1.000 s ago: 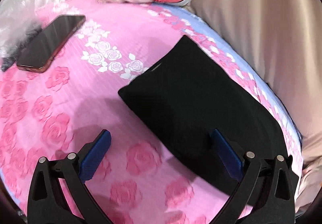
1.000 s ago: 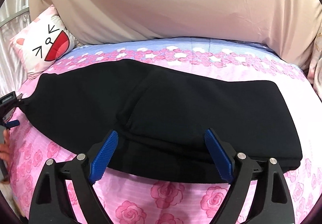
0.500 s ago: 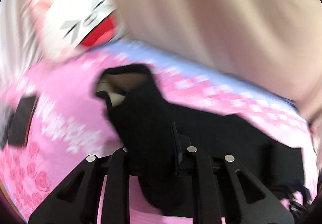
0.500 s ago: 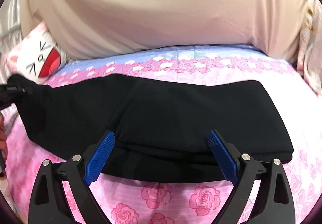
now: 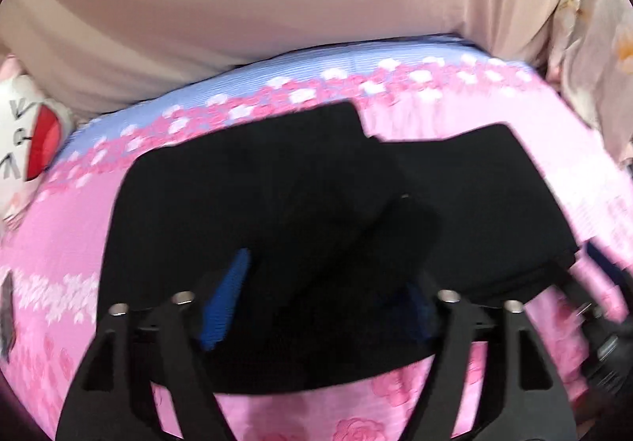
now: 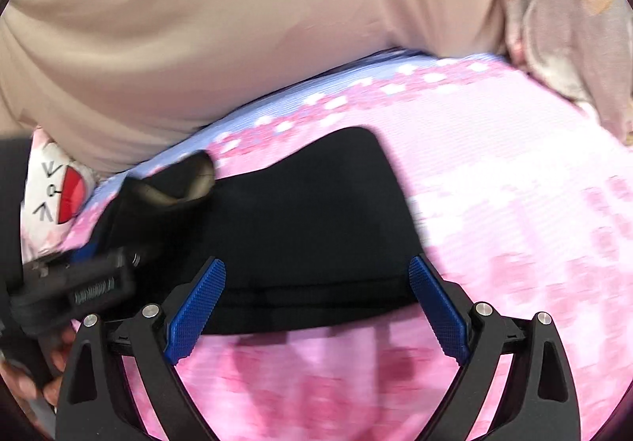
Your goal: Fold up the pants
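Second fold in hand: my left gripper (image 5: 316, 306) is opening, dropping the folded-over end of the black pants (image 5: 277, 203) on the bed (image 5: 494, 116). My right gripper (image 6: 316, 306) hovers spread, empty. Next, I judge: square the edges.

My left gripper (image 5: 316, 306) points steeply down, its fingers (image 5: 223, 302) opening with black cloth between them. My right gripper (image 6: 316, 314) is spread wide, gripping nothing.

Pink rose bedsheet (image 5: 79, 227) (blue-edged), black pants (image 5: 474, 203), pillow (image 5: 27, 140)
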